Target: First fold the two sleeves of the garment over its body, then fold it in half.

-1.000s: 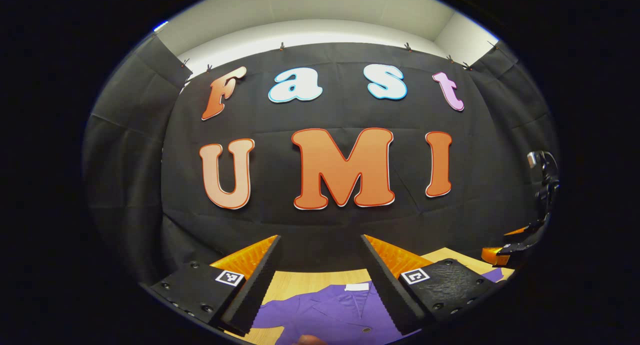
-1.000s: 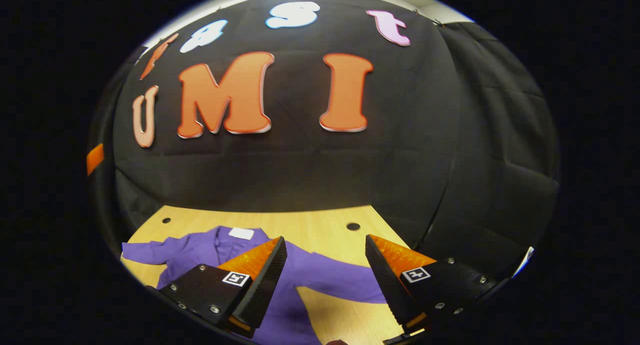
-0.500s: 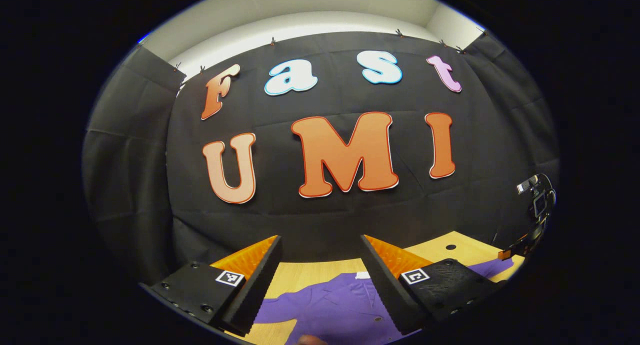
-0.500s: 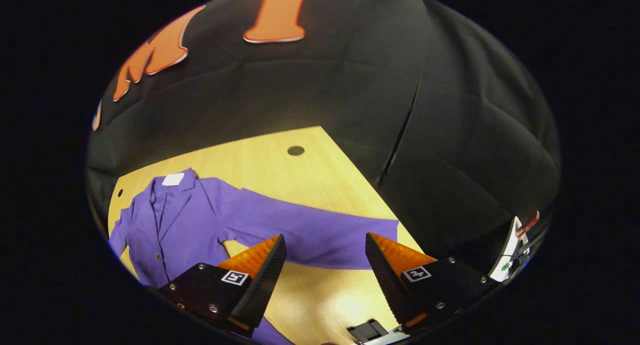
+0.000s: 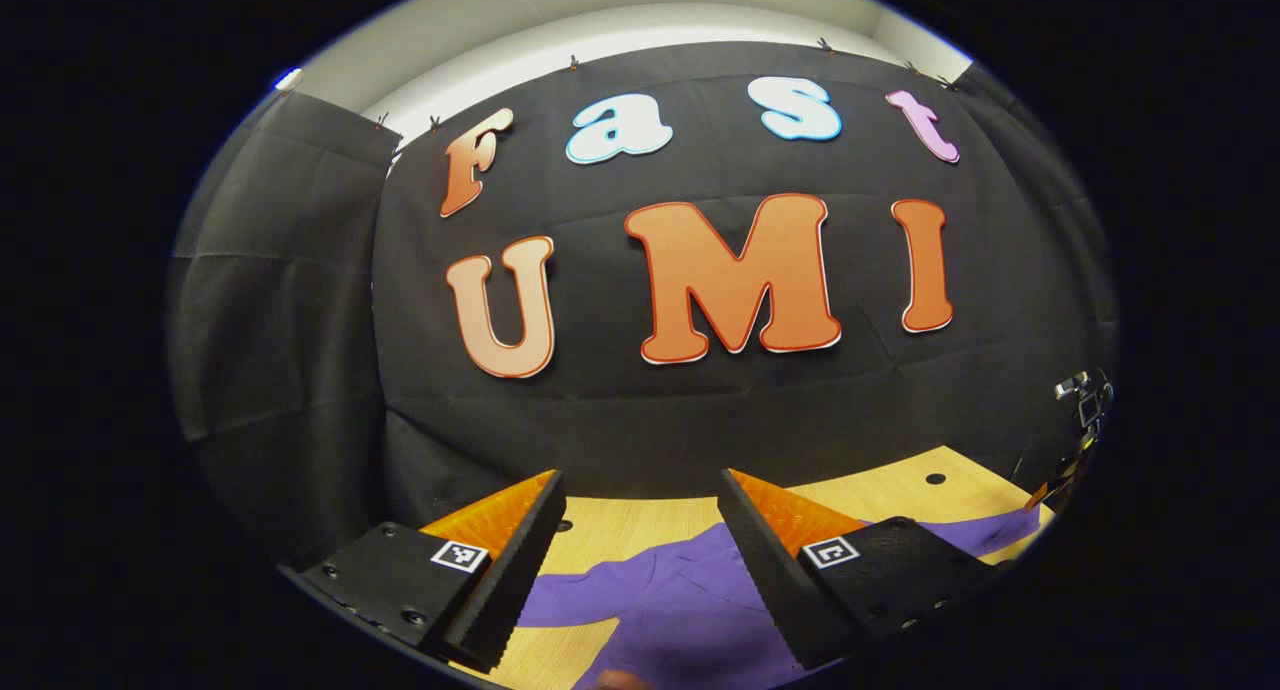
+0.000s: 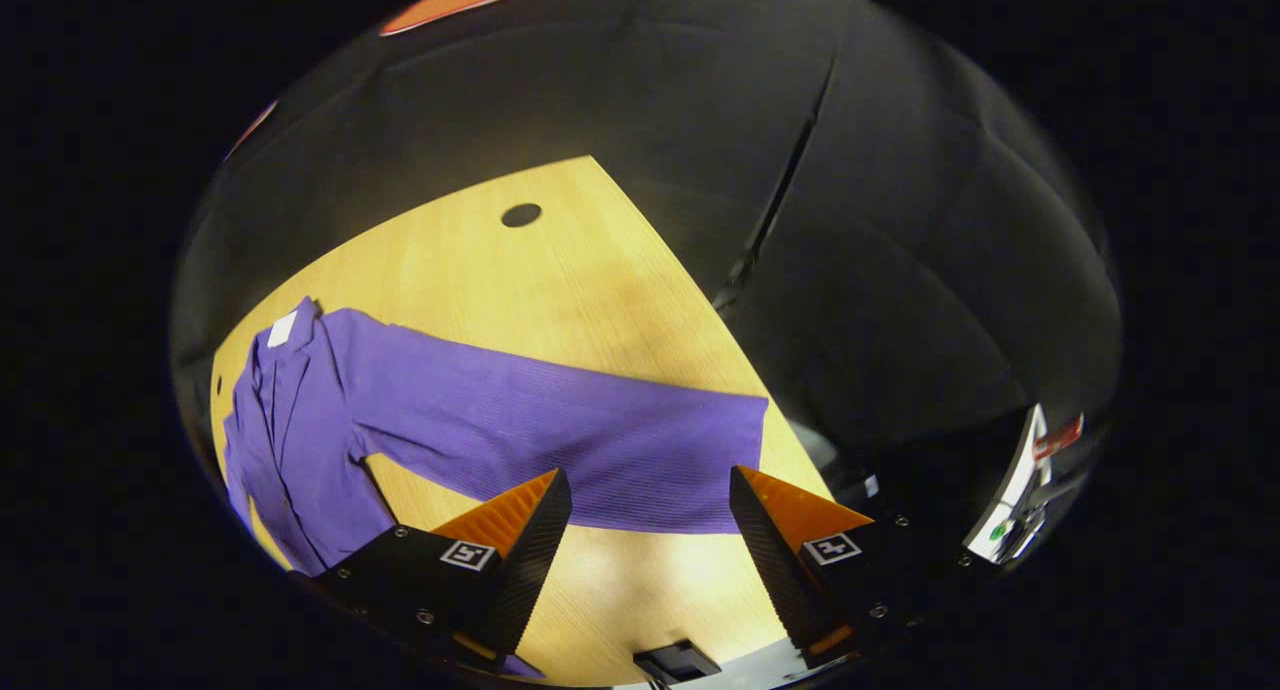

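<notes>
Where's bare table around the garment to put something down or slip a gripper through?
Bare wooden table between the purple garment's outstretched sleeve and the black cloth wall, around the round hole. A smaller bare patch lies below the sleeve, between the right gripper's fingers. Crowded at the garment's body.

The left gripper (image 5: pixel 636 560) is up in the air with its two fingers wide apart and nothing between them. Down below is a yellow wooden surface (image 5: pixel 880 495). A purple garment (image 5: pixel 680 615) lies flat on it. One sleeve (image 5: pixel 575 607) goes out to the left, and another bit of purple (image 5: pixel 985 532) reaches off to the right. There is a small dark hole (image 5: pixel 935 479) in the wood near the far edge. The other gripper (image 5: pixel 1078 440) shows small and dark at the far right.
</notes>
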A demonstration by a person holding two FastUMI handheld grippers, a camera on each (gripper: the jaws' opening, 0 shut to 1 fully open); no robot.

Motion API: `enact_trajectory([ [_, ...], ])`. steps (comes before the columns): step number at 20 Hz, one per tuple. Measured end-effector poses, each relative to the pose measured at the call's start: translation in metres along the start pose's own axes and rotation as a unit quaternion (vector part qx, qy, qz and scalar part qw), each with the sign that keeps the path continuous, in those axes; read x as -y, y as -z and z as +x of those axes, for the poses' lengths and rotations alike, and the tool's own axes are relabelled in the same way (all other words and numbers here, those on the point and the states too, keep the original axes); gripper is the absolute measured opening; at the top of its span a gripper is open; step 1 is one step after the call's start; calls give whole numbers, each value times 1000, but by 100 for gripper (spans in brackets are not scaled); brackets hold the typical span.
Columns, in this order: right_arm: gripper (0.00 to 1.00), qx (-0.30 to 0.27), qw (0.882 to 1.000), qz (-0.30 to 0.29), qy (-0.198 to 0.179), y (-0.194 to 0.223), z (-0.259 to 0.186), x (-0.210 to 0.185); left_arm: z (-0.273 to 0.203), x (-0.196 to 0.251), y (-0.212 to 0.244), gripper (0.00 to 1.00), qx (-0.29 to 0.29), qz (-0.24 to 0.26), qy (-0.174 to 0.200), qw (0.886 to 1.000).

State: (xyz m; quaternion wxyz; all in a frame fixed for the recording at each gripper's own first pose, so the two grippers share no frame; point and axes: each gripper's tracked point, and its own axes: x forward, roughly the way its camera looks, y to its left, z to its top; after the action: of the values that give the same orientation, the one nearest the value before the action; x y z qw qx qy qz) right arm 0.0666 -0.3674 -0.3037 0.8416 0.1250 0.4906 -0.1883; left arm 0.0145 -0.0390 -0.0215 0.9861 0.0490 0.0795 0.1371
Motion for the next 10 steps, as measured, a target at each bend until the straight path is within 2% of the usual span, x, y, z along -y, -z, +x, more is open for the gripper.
enact_trajectory([
  [2,95,-41,999,30,-1,3,15,17,-1,-2,7,98,-12,-1,-8,1000],
  [4,95,-66,997,32,9,2,24,35,-1,-4,13,100,-23,5,-16,1000],
  [10,93,-133,989,59,6,7,51,46,-5,0,20,98,-42,13,-22,999],
])
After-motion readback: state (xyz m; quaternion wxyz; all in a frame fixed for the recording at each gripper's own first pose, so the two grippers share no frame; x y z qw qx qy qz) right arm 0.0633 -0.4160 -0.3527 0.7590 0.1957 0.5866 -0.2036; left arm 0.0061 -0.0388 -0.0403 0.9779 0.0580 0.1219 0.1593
